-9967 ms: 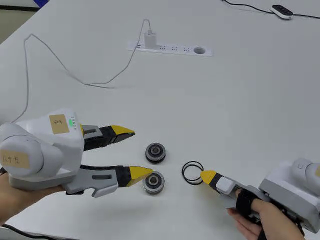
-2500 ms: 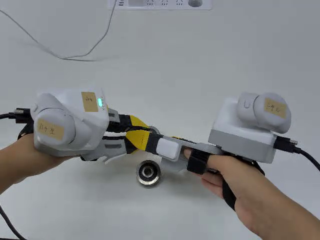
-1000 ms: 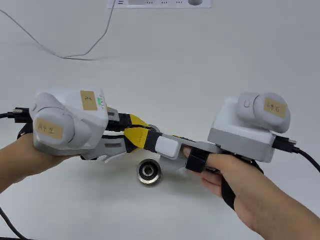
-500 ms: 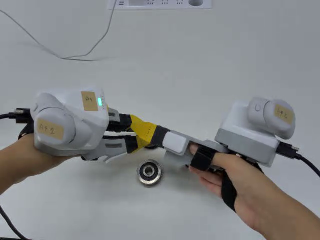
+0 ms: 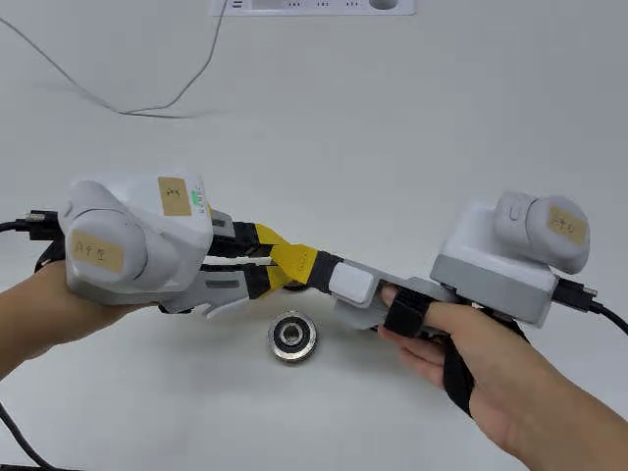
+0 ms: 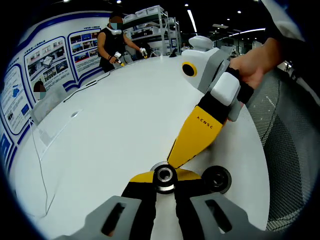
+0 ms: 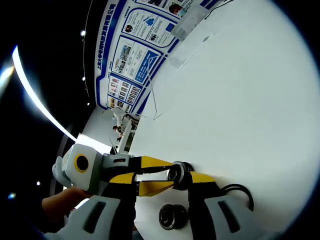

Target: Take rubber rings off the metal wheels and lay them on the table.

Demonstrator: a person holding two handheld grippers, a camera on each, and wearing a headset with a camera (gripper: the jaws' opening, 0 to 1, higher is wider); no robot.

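Observation:
My left gripper [image 6: 165, 183] is shut on a metal wheel [image 6: 165, 175] and holds it just above the table. My right gripper [image 7: 179, 181] comes in from the opposite side, and its yellow tips close on the black rubber ring [image 7: 178, 171] around that wheel's rim. In the head view the two grippers meet tip to tip, left gripper [image 5: 272, 271] and right gripper [image 5: 287, 259], and hide the held wheel. A second metal wheel [image 5: 292, 336] lies flat on the table just below them. Loose black rubber rings [image 7: 238, 193] lie on the table beside my right gripper.
The white table [image 5: 412, 128] stretches away behind the grippers. A white power strip [image 5: 312, 8] lies at the far edge, and a thin cable [image 5: 118, 103] loops from it across the left side. Other people work at the far end [image 6: 116, 45].
My right gripper and hand have slid back to the right over the last second, while its tips stay at the held wheel. The left gripper and the wheel on the table have kept still.

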